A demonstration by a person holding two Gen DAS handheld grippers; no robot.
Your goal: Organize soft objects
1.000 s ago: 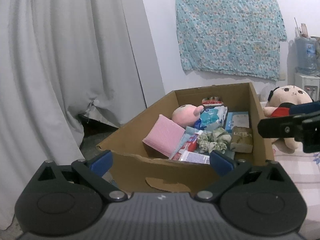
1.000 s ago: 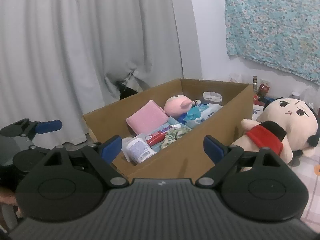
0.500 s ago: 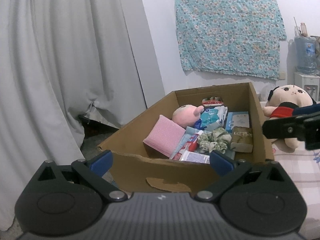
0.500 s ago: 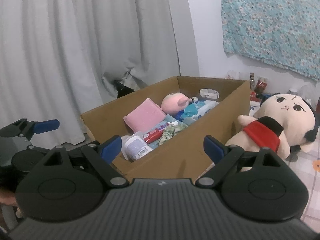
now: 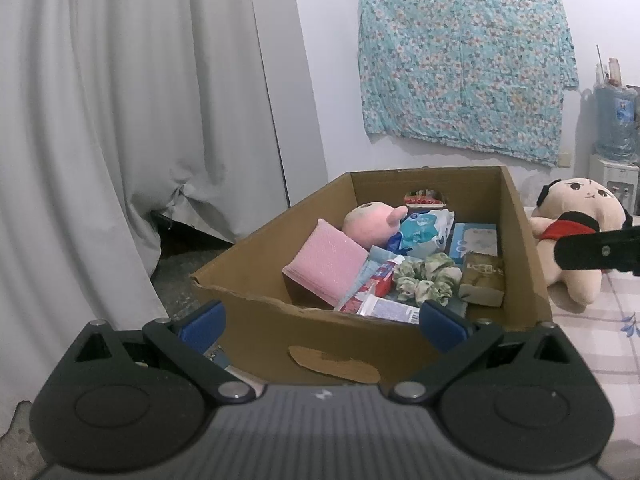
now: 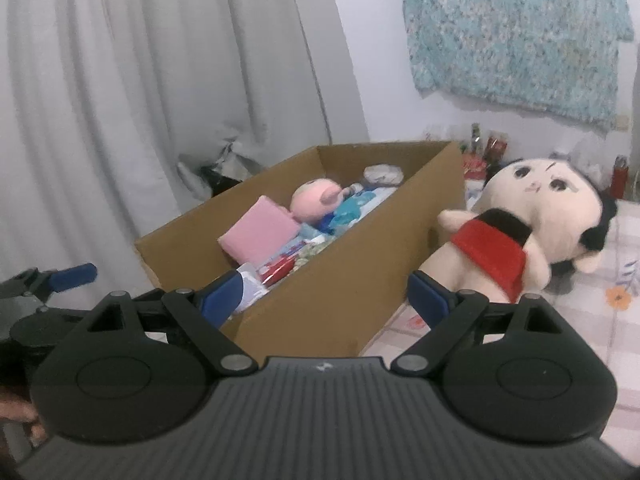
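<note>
Beside open brown cardboard box (image 6: 340,280): right gripper (image 6: 324,292) has swung toward big cream plush doll in red top (image 6: 532,224); jaws apart, empty. Left gripper (image 5: 322,318) jaws apart, empty. Pickup likely next.

One cardboard box (image 5: 520,248) stands open. Two plush toys are visible: one pink plush (image 5: 370,222) inside, one large doll (image 5: 576,216) outside. The box also holds one pink sponge (image 5: 326,266), one green scrunchie (image 5: 424,282), one toothpaste tube (image 5: 374,286) and two tissue packs (image 5: 482,278).
</note>
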